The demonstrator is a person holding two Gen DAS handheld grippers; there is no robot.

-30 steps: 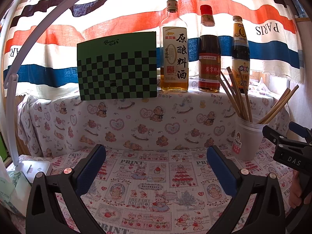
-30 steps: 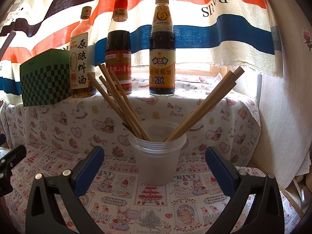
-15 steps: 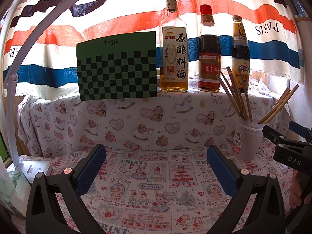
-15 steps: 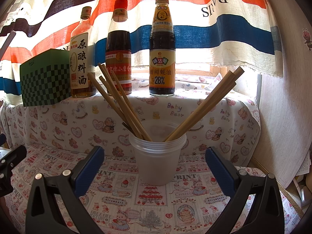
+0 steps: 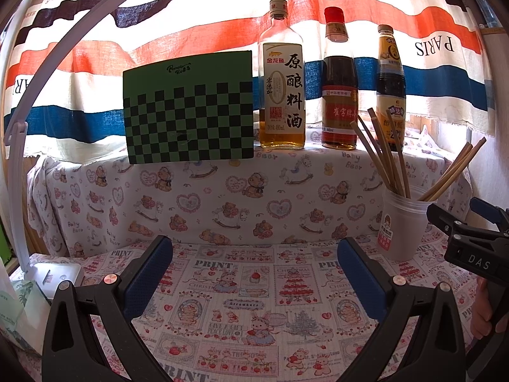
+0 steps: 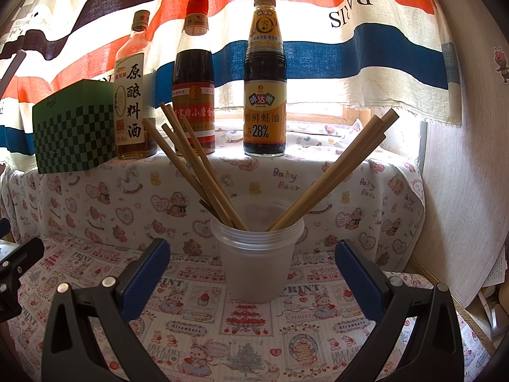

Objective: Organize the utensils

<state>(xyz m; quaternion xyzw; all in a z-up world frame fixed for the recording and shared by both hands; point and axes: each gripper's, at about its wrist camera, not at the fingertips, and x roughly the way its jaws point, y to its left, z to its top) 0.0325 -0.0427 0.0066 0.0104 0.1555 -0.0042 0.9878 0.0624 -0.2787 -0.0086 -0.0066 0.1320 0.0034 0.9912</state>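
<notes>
A translucent plastic cup (image 6: 257, 261) stands on the printed tablecloth, straight ahead in the right wrist view. Several wooden chopsticks (image 6: 197, 168) lean out of it to the left and several more chopsticks (image 6: 334, 175) to the right. My right gripper (image 6: 253, 270) is open, its blue pads either side of the cup and nearer the camera, nothing held. In the left wrist view the cup (image 5: 401, 227) sits at the right, with the right gripper (image 5: 458, 226) beside it. My left gripper (image 5: 254, 273) is open over bare cloth, empty.
Three sauce bottles (image 5: 281, 76) (image 5: 338, 82) (image 5: 390, 86) and a green checkered box (image 5: 187, 108) stand on a raised ledge at the back, under a striped curtain. A white lamp base (image 5: 54, 272) and arm sit at the left. A wall (image 6: 461, 159) closes the right side.
</notes>
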